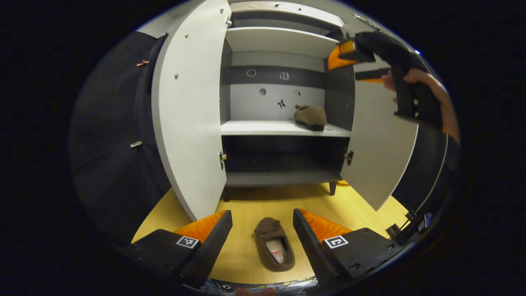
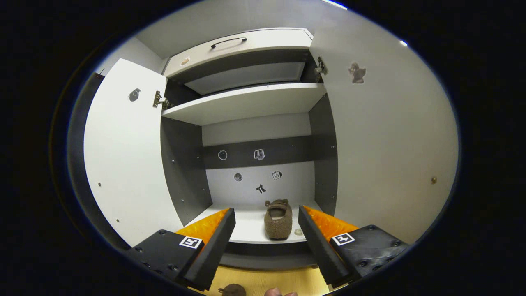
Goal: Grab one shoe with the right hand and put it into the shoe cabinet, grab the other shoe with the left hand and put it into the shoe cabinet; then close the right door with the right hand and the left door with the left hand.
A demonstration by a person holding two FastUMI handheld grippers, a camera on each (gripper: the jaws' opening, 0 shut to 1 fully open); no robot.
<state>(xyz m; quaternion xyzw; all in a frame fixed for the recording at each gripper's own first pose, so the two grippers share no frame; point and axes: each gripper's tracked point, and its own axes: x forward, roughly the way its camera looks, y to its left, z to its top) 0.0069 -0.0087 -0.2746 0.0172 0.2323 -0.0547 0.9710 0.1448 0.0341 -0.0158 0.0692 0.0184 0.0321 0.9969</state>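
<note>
- Spread wide and gripping nothing, the left gripper point(image 1: 263, 232) hangs low over the wooden floor point(image 1: 353, 201), its two fingers well apart.
- Between those fingers (but touching neither) lies a brown slipper point(image 1: 274, 244), toe pointing away toward the cabinet, opening facing up with a label inside.
- Beyond the slipper stands the shoe cabinet point(image 1: 283, 41) on short legs, both doors swung out: the left door point(image 1: 189, 119) leans close on the left side of the left gripper view, the right door point(image 1: 382, 144) on the right.
- On the middle shelf point(image 1: 283, 129), toward its right end, rests the second slipper point(image 1: 310, 117); the darker bottom shelf point(image 1: 279, 177) sits below it.
- High at the right of the left gripper view, a hand point(image 1: 427, 88) holds the right gripper point(image 1: 343, 55) up near the cabinet's upper right corner.
- From the right gripper view, the right gripper point(image 2: 266, 230) is likewise wide open with nothing held, and the slipper on the shelf point(image 2: 278, 219) shows between its fingers, farther off, heel toward the camera.
- Small stickers point(image 2: 260, 188) dot the cabinet's back panel, and a drawer with a dark handle point(image 2: 228, 40) tops the cabinet.
- Nothing but the open doors flanks the way in (the left door point(image 2: 127, 164) and right door point(image 2: 386, 156) frame the opening).
</note>
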